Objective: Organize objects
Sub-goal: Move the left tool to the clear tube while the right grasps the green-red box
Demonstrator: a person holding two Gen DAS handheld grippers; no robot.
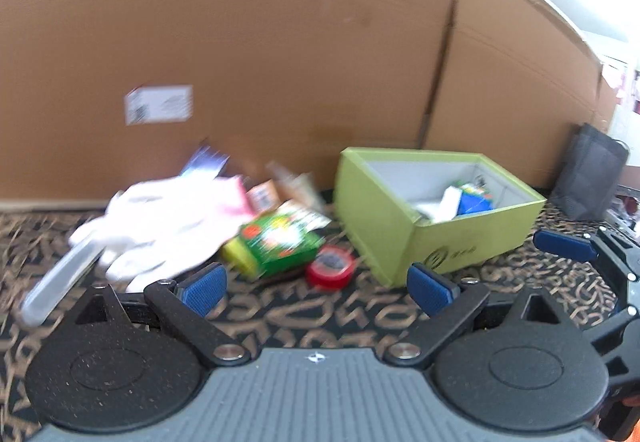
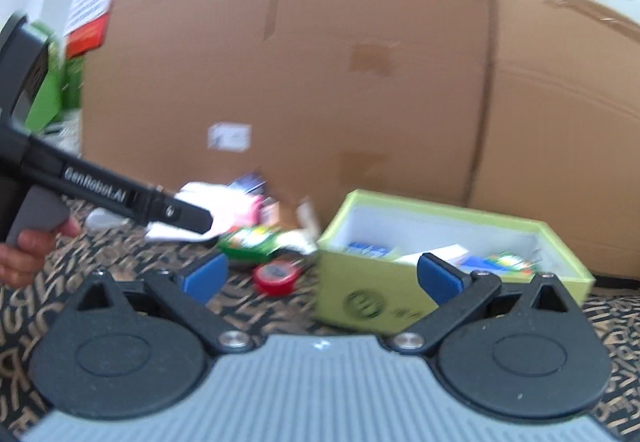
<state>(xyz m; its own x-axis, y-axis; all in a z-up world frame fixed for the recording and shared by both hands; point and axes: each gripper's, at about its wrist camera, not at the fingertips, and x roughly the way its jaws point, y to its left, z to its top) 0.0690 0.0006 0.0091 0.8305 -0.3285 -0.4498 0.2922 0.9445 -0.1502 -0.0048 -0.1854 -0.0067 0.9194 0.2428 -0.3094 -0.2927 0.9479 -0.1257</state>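
A person holds two handheld grippers over a dark worktop (image 1: 304, 318) patterned with tan letters. Both views are blurred by motion.

The left gripper (image 1: 316, 288) has its blue fingers spread wide with nothing between them. The right gripper (image 2: 320, 278) is likewise spread wide and empty. In the right wrist view, a hand (image 2: 28, 250) at the left edge grips the grey handle of the left gripper.

Ahead of both grippers sits an open lime-green box (image 1: 400, 234) with a white lining. Inside it lie a few small items, among them a blue packet (image 1: 474, 202) and something white; the rest is too blurred to tell.

Just left of the box, a pile lies on the worktop. A red tape roll (image 1: 331, 272) is nearest the box. Beside it is a green and yellow package (image 1: 276, 246), and further left a white cloth or glove (image 1: 160, 230) with some pink fabric behind it. A clear tube (image 1: 60, 286) pokes out at the pile's left side.

A large brown cardboard box (image 1: 280, 42) with a white label stands behind everything.
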